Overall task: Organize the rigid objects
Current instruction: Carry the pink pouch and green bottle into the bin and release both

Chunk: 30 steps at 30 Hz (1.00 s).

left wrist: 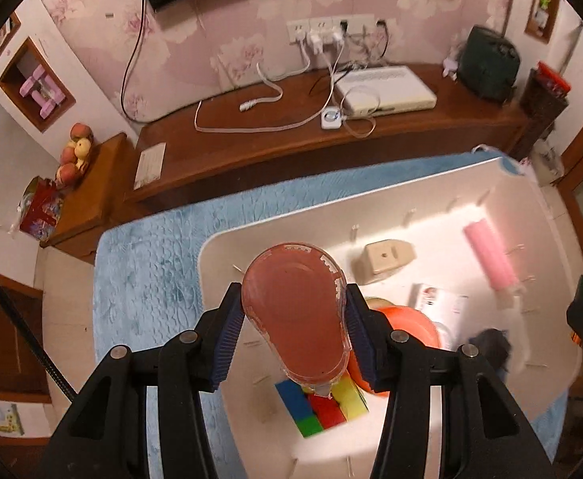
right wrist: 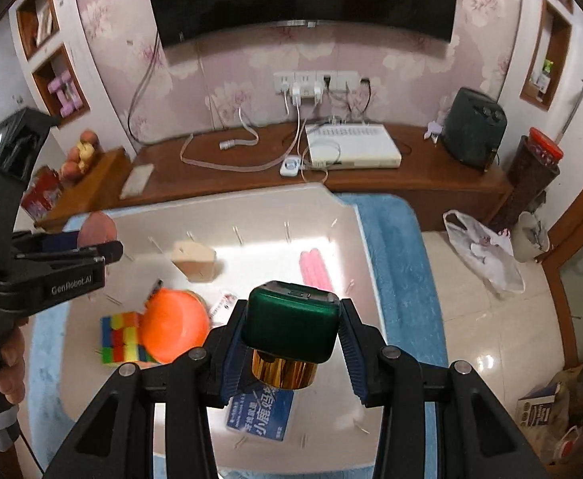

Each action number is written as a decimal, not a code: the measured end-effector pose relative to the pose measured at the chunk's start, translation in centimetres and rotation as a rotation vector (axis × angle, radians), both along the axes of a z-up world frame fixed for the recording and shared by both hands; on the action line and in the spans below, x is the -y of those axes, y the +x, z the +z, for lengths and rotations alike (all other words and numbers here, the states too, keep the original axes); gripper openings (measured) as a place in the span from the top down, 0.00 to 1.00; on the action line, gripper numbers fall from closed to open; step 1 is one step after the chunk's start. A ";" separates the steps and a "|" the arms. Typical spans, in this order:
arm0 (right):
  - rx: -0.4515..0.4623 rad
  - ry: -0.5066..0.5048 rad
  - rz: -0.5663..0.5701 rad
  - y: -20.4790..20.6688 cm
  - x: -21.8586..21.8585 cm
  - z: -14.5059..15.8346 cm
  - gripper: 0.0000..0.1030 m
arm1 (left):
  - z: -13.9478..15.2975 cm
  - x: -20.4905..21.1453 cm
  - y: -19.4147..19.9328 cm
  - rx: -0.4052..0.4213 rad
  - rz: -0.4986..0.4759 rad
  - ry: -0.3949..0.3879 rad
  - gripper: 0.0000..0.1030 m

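Note:
My left gripper [left wrist: 293, 321] is shut on a pink teardrop-shaped correction-tape case [left wrist: 295, 311] and holds it above the white tray [left wrist: 431, 199]. My right gripper [right wrist: 291, 339] is shut on a dark green box [right wrist: 291, 325] above a gold tape roll [right wrist: 283, 373]. In the tray lie a colour cube [right wrist: 121, 339], an orange bowl [right wrist: 175, 325], a beige block [right wrist: 193, 259], a pink tube [right wrist: 315, 269] and a blue packet [right wrist: 261, 415]. The cube [left wrist: 319, 409], bowl [left wrist: 407, 319], block [left wrist: 387, 257] and tube [left wrist: 489, 253] also show in the left wrist view. The left gripper [right wrist: 103, 253] shows at the right wrist view's left.
The tray sits on a blue mat [left wrist: 151, 263] on a tiled floor [right wrist: 491, 331]. Behind stands a wooden TV bench [left wrist: 291, 127] with a white device [left wrist: 383, 90], cables and a dark green box [left wrist: 487, 62]. A white plastic bag [right wrist: 483, 251] lies right of the mat.

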State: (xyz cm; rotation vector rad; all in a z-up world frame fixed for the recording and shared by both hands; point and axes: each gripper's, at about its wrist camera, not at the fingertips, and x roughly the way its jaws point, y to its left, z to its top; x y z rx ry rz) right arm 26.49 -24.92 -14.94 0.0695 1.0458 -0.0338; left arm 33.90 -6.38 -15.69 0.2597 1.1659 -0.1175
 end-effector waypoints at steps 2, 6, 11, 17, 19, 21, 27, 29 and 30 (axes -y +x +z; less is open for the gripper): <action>-0.023 -0.002 0.000 0.4 -0.3 -1.2 0.57 | -1.2 0.2 0.4 -0.019 0.009 0.025 0.48; -0.058 0.001 0.007 1.1 -0.6 -3.0 0.57 | -3.0 0.2 1.1 -0.046 0.014 0.050 0.48; -0.076 0.003 0.031 1.0 -1.5 -4.2 0.57 | -4.3 0.0 1.8 -0.075 0.032 0.068 0.48; -0.060 -0.004 0.043 0.7 -2.2 -4.1 0.46 | -5.1 -0.5 2.1 -0.128 0.058 0.026 0.39; -0.028 0.008 0.039 0.2 -2.2 -3.2 0.39 | -5.0 -0.5 2.1 -0.140 0.067 0.015 0.27; -0.002 0.015 0.044 -0.3 -2.4 -2.5 0.38 | -4.6 -0.5 1.8 -0.129 0.064 0.011 0.25; 0.055 0.003 0.072 -2.8 -3.7 -0.3 0.38 | -3.3 -0.7 0.8 -0.126 0.054 -0.026 0.21; 0.064 0.006 0.078 -3.6 -4.1 0.2 0.38 | -2.6 -0.8 0.3 -0.118 0.053 -0.034 0.21; 0.072 0.015 0.079 -4.2 -4.3 0.6 0.38 | -2.3 -0.9 0.1 -0.116 0.053 -0.041 0.21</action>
